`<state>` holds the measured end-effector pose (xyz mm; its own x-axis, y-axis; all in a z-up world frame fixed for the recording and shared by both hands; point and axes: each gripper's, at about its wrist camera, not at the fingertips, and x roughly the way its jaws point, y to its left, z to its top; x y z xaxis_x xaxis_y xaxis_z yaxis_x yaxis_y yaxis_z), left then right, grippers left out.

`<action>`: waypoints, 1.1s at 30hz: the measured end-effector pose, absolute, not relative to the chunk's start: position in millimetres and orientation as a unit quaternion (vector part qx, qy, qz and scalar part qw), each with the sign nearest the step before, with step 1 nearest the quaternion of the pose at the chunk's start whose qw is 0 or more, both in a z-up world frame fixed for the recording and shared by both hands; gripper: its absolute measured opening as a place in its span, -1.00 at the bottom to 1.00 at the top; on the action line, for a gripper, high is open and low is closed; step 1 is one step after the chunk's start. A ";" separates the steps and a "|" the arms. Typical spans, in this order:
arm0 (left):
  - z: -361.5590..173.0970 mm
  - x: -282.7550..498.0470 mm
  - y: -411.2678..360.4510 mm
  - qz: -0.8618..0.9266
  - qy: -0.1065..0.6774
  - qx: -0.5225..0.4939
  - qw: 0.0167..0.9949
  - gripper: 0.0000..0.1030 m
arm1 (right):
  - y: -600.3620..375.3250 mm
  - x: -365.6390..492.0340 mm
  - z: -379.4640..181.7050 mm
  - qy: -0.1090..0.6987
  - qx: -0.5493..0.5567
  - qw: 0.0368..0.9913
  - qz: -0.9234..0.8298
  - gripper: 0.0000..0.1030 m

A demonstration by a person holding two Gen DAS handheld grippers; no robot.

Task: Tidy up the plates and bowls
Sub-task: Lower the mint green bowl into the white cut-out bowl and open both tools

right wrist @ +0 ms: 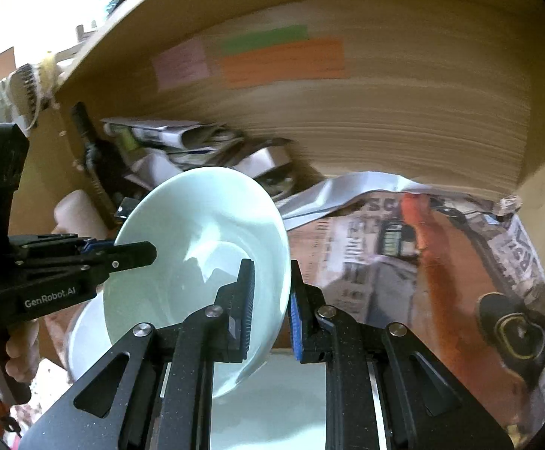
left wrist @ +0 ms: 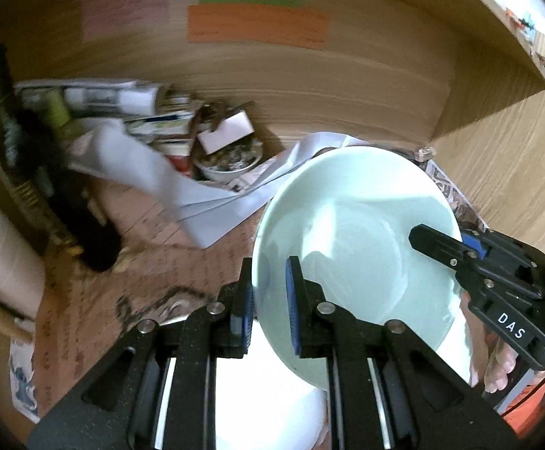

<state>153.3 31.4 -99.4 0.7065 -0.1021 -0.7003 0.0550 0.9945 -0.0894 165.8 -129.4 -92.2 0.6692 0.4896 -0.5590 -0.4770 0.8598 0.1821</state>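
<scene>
Plate [left wrist: 355, 232]: pale mint, round, tilted, held clear of the surface; taken as landmark.

Left gripper [left wrist: 268, 315]: pinching the plate's near-left rim, one blue pad on each face. Right gripper [right wrist: 270, 307]: pinching the opposite rim the same way. Each gripper also visible from the other's camera, clamped on the plate's far edge: right gripper [left wrist: 428, 240] with a "DAS" label, left gripper [right wrist: 145, 253] with a "GenRobot.AI" label.

Below the plate: a second white dish [left wrist: 268, 405], partly hidden by the gripper bodies; kind not clear.

Left wrist view only: small bowl of crumpled scraps [left wrist: 231, 161] beyond the plate to its left, a white card [left wrist: 225, 131] propped over it; loose white sheets [left wrist: 152, 183] left of the plate; cream mug with handle [left wrist: 4, 273] far left; dark upright tool [left wrist: 29, 165] near the mug, blurred.

Right wrist view only: printed newspaper [right wrist: 422, 258] spread right of the plate, orange and black pictures on it; a brush-like thing [right wrist: 29, 86] hanging far left above the plate; a hand [right wrist: 23, 352] under the left gripper's handle.

Surface: wooden, covered with newspaper and brown paper with writing [left wrist: 141, 262]. Behind the plate: wooden panel [left wrist: 310, 75] bearing pink, green and orange paper strips [left wrist: 257, 24]. Both views motion-blurred.
</scene>
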 end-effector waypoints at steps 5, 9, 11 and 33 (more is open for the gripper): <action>-99.3 122.3 49.2 -0.022 0.364 -0.032 0.930 -0.72 | -106.5 148.4 -93.2 0.305 0.003 0.909 0.284 -0.71; -101.7 102.0 66.7 -0.012 0.360 -0.046 0.932 -0.72 | -91.1 137.4 -96.5 0.306 -0.003 0.904 0.298 -0.71; -104.0 94.1 74.1 -0.008 0.360 -0.052 0.931 -0.72 | -83.1 133.0 -99.2 0.309 -0.005 0.901 0.306 -0.71; -144.1 61.7 118.0 0.019 0.386 -0.091 0.918 -0.72 | -35.2 116.4 -128.9 0.346 -0.028 0.876 0.335 -0.71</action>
